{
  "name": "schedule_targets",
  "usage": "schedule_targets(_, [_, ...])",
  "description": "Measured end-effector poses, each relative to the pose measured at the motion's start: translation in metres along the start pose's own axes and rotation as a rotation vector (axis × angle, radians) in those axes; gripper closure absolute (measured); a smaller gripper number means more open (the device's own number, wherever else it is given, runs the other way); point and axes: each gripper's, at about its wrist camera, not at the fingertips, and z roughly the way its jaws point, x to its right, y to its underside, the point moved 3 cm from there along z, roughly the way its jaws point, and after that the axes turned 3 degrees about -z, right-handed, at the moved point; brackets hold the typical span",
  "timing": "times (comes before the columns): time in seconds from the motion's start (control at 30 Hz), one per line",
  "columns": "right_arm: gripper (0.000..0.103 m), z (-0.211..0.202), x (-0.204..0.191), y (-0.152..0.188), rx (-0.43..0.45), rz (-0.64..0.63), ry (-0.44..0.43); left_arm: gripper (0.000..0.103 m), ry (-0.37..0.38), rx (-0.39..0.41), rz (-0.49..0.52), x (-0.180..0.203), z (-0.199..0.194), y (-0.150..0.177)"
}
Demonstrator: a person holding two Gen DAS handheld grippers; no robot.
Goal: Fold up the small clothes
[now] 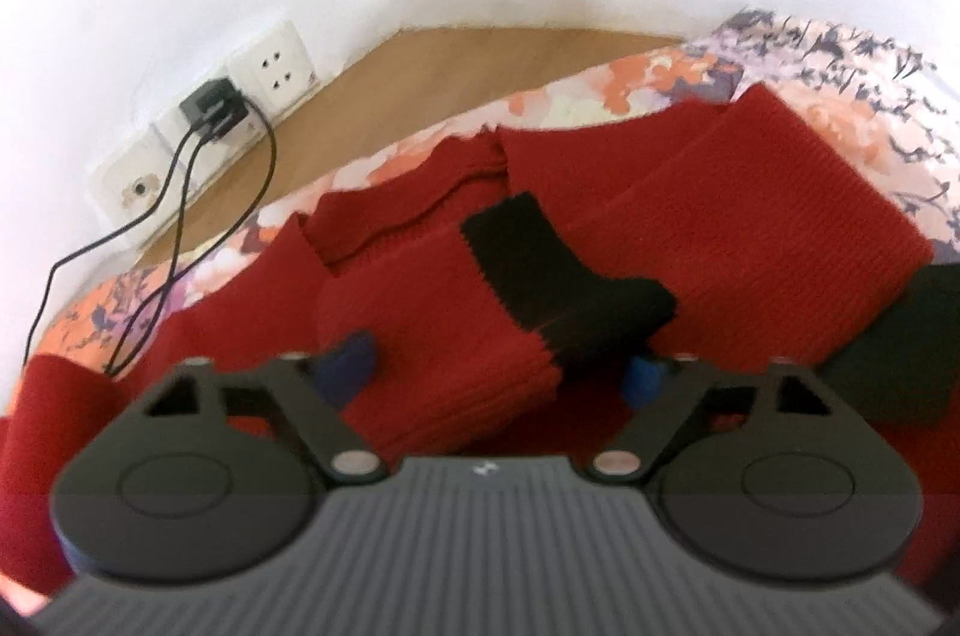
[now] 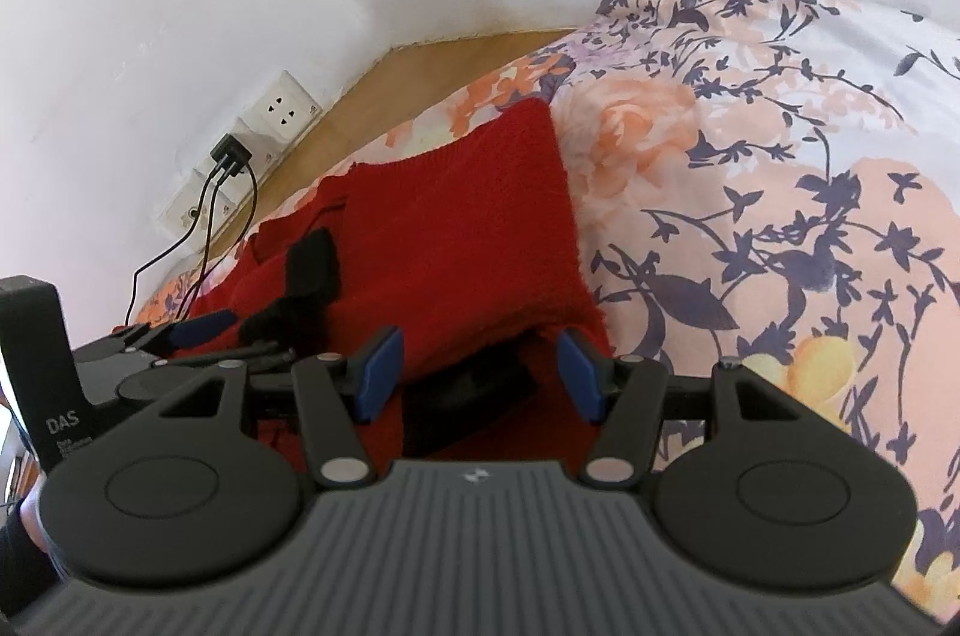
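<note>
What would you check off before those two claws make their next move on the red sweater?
1. Left claw open around the sleeve with its black cuff: ok.
2. Right claw open at the red sweater edge: ok.
3. Firm hold on the fabric: not ok, neither claw has shut.
4. Both sleeves folded in over the body: ok.
5. Sweater fully on the floral bedspread: cannot tell, near part hidden.
6. Charger cables clear of the sweater: cannot tell, they run close.
</note>
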Motion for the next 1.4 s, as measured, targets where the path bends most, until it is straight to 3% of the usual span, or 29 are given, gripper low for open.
schedule_targets(0.07, [0.038, 0.002, 0.000, 0.000, -0.005, -0.005, -0.001, 0.053, 0.015, 0.010, -0.012, -0.002, -0.002, -0.001])
schedule_targets(0.1, [0.038, 0.003, -0.001, 0.000, -0.008, -0.007, -0.002, 0.058, 0.012, 0.010, -0.025, -0.003, -0.003, -0.003])
schedule_targets(0.17, [0.038, 0.005, -0.001, -0.001, -0.013, -0.014, -0.005, 0.078, 0.017, 0.017, -0.075, -0.009, -0.006, -0.005])
schedule_targets(0.33, [0.038, 0.010, -0.003, 0.000, -0.023, -0.020, -0.013, 0.087, 0.009, 0.047, -0.256, -0.044, -0.020, -0.008])
schedule_targets(0.57, [0.038, 0.016, -0.009, 0.000, -0.032, -0.040, -0.011, 0.087, -0.068, 0.047, -0.411, -0.098, -0.031, 0.007])
schedule_targets(0.8, [0.038, 0.021, -0.017, 0.001, -0.042, -0.071, 0.005, 0.084, -0.098, -0.024, -0.536, -0.135, -0.026, 0.042])
schedule_targets(1.07, [0.038, 0.023, -0.021, -0.003, -0.054, -0.091, 0.015, 0.054, -0.109, -0.050, -0.567, -0.153, -0.034, 0.069])
schedule_targets(1.23, [0.038, 0.024, -0.022, -0.015, -0.056, -0.089, -0.007, 0.050, -0.085, -0.003, -0.601, -0.168, -0.039, 0.066])
schedule_targets(1.4, [0.038, 0.033, -0.026, -0.031, -0.077, -0.093, -0.029, 0.048, -0.088, -0.008, -0.587, -0.172, -0.022, 0.058])
